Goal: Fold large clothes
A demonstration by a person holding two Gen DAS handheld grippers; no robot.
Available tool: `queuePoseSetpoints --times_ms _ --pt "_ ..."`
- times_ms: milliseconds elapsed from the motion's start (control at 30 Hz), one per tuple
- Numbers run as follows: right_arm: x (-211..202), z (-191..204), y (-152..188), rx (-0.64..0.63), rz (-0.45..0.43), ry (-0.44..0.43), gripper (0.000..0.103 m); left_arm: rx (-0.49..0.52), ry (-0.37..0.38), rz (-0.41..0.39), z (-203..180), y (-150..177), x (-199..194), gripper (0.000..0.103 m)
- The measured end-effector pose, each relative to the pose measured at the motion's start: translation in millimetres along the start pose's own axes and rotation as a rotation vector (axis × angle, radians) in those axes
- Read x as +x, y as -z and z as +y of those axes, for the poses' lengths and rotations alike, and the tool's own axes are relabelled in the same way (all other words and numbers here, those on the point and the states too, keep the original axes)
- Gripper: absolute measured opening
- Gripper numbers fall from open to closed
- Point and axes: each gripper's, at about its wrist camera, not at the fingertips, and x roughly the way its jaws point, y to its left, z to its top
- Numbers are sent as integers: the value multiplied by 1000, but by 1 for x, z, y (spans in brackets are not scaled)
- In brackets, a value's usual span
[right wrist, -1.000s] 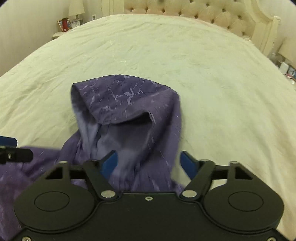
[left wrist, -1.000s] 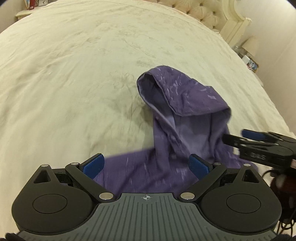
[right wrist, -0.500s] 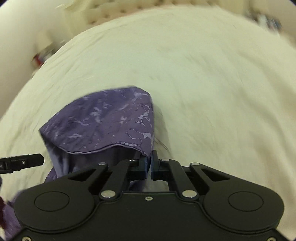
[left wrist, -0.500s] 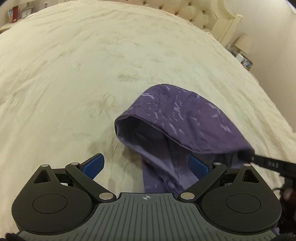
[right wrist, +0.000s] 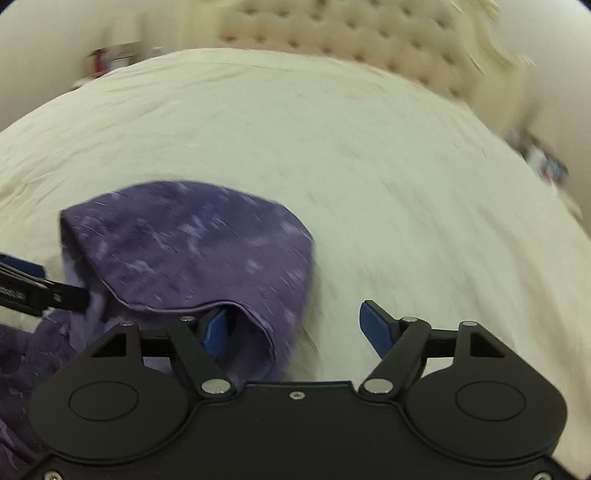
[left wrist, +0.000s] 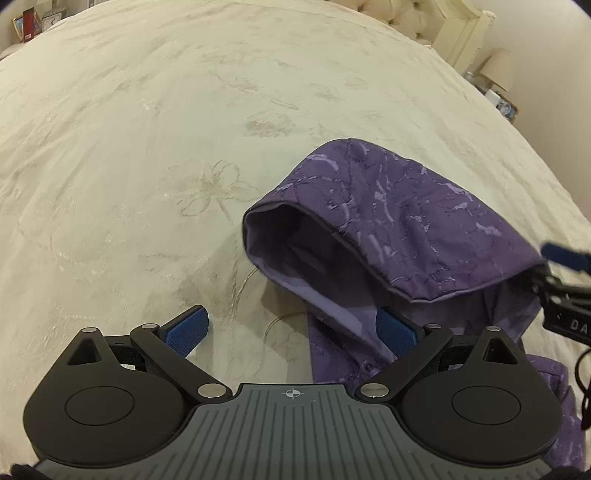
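A purple hooded garment lies on the cream bedspread (left wrist: 147,147); its hood (left wrist: 399,218) faces open toward the left in the left wrist view and also shows, blurred, in the right wrist view (right wrist: 192,251). My left gripper (left wrist: 291,328) is open and empty, its right finger over the garment's neck, its left over bare bedspread. My right gripper (right wrist: 291,328) is open, its left finger tucked under the hood's edge, its right over the bedspread (right wrist: 406,184). The right gripper's tip shows at the right edge of the left wrist view (left wrist: 565,288).
A tufted headboard (right wrist: 332,33) stands at the far end of the bed. Nightstands with a lamp (left wrist: 496,70) and small items flank it. The bedspread spreads wide to the left and beyond the hood.
My right gripper was shut on the hood's edge half a second ago and has now opened. The hood has shifted forward on the bed. The left gripper stayed open and moved left.
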Motion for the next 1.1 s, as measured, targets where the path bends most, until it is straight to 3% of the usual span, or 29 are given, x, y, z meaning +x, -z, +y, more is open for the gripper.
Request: queuePoseSetpoints --times_ms 100,200,333,433,600,800,1000,1100 --pt "0 -4 -15 27 -23 -46 74 12 4 -20 -4 -8 0 99" --pt "0 -40 -17 205 -22 -55 74 15 -12 -48 -2 -13 -2 99" --pt "16 -104 13 503 86 -74 74 16 -74 -40 13 -10 1 99" --pt "37 -128 45 605 189 -121 74 5 -101 2 30 -2 5 100" --pt "28 -131 55 562 187 -204 78 59 -79 17 39 8 -5 99" --pt "-7 -126 46 403 193 -316 82 -7 34 52 61 7 -38 99" --pt "-25 -127 30 304 159 -395 82 -49 30 63 61 1 -57 99" --pt "-23 -134 20 332 113 -408 81 -165 -46 21 66 3 -68 99"
